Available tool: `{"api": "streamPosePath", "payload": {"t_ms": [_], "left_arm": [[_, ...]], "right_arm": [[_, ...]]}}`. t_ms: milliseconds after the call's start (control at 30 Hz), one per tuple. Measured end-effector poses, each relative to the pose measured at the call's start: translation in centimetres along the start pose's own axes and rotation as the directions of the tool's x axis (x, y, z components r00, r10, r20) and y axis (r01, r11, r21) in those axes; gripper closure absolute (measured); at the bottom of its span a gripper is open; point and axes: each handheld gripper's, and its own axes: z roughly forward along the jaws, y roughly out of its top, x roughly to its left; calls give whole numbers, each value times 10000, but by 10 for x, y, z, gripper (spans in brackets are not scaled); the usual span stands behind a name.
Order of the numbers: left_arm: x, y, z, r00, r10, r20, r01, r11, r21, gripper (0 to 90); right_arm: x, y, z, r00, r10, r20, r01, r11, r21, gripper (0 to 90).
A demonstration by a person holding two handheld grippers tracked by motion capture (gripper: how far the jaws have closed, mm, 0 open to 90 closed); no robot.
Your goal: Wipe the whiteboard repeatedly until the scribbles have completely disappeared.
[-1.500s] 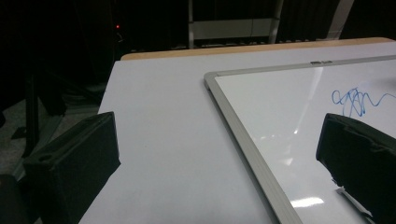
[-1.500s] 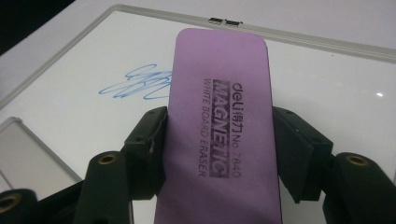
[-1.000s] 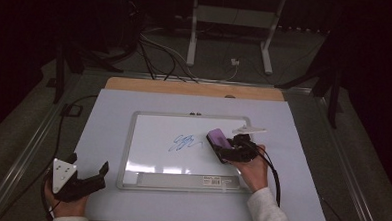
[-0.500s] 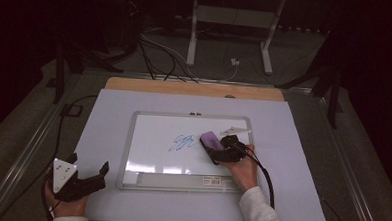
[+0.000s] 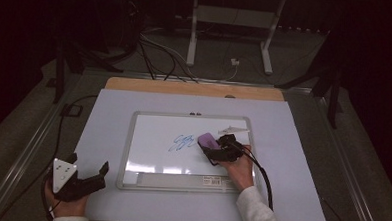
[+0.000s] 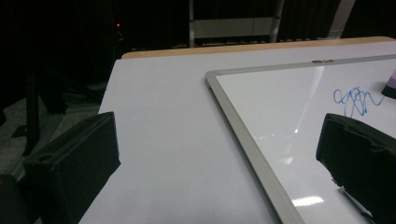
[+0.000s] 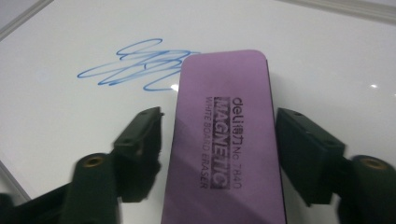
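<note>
A purple magnetic whiteboard eraser (image 5: 207,140) (image 7: 224,140) lies on the whiteboard (image 5: 127,152) (image 7: 327,56), its far end just right of a blue scribble (image 5: 182,141) (image 7: 135,63) (image 6: 357,100). My right gripper (image 5: 212,149) (image 7: 217,126) straddles the eraser. Its jaws have just been opening, and a narrow gap shows between the left pad and the eraser's side. My left gripper (image 5: 89,163) (image 6: 219,140) rests open over the table's near left corner, beside the whiteboard's frame (image 6: 233,107), with nothing between its jaws.
A pale pen-like thing (image 5: 233,128) lies on the board near its far right corner. A tray strip (image 5: 181,180) runs along the board's near edge. The white table top (image 5: 292,159) ends at a wooden strip (image 5: 195,88); cables and a stand's legs (image 5: 191,50) lie beyond.
The right hand has moved a little left and down with the eraser, toward the scribble. The left hand has kept still.
</note>
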Motion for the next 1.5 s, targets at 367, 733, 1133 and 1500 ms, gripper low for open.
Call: {"api": "streamPosePath", "payload": {"t_ms": [367,733,1133,1500], "left_arm": [[-1,0,0,10000,9,5,-9,10000,-1,2],[0,0,0,10000,16,-3,-16,10000,3,2],[0,0,0,10000,11,-11,-11,10000,9,2],[-1,0,0,10000,18,-27,-18,10000,10,2]], "right_arm": [[3,1,5,9999,24,146,-22,9999,-125,408],[2,9,12,9989,183,439,-175,9997,-164,410],[-2,15,18,9958,456,800,-437,9987,-252,411],[28,8,18,9993,-338,-136,337,9994,-68,411]]}}
